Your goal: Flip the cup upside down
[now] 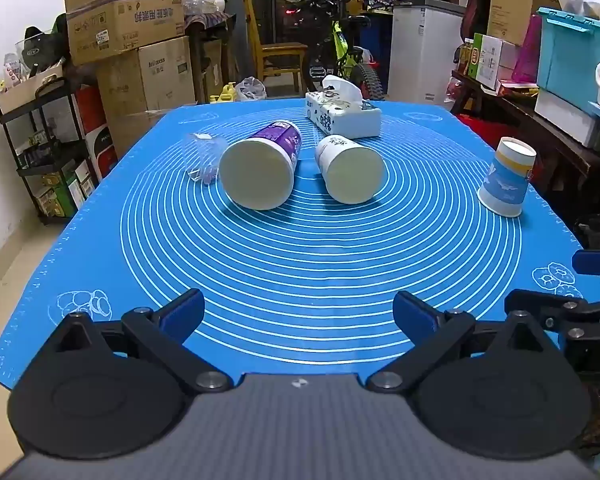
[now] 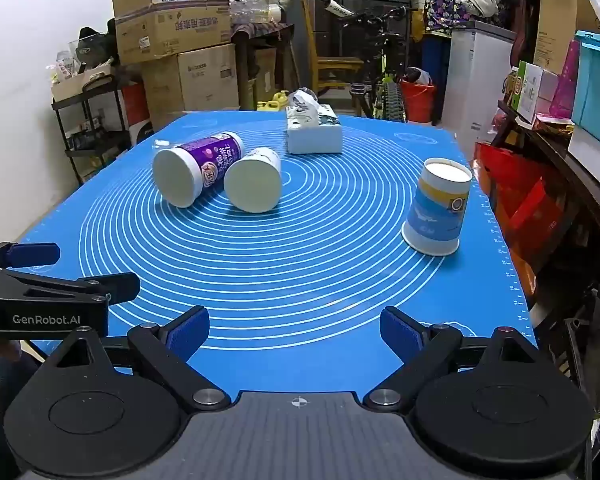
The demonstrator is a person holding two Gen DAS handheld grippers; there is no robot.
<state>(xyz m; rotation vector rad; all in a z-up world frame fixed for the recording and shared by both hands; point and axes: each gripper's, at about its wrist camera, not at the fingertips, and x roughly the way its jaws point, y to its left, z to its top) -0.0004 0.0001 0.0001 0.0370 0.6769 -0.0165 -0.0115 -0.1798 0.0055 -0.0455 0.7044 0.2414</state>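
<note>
A blue and yellow paper cup (image 2: 436, 208) stands upside down on the blue mat (image 2: 320, 280) at the right; it also shows in the left wrist view (image 1: 506, 178). A purple cup (image 1: 260, 168) and a white cup (image 1: 350, 170) lie on their sides mid-mat, bases toward me; they also show in the right wrist view as the purple cup (image 2: 194, 172) and the white cup (image 2: 254, 186). A clear plastic cup (image 1: 206, 156) lies left of the purple one. My left gripper (image 1: 298, 314) and right gripper (image 2: 294, 330) are open and empty near the mat's front edge.
A tissue box (image 1: 342, 114) stands at the back of the mat. Cardboard boxes (image 1: 132, 40) and a shelf (image 1: 48, 152) are at the left, a bench with boxes (image 1: 540, 92) at the right. The right gripper's fingers (image 1: 540, 304) show in the left wrist view.
</note>
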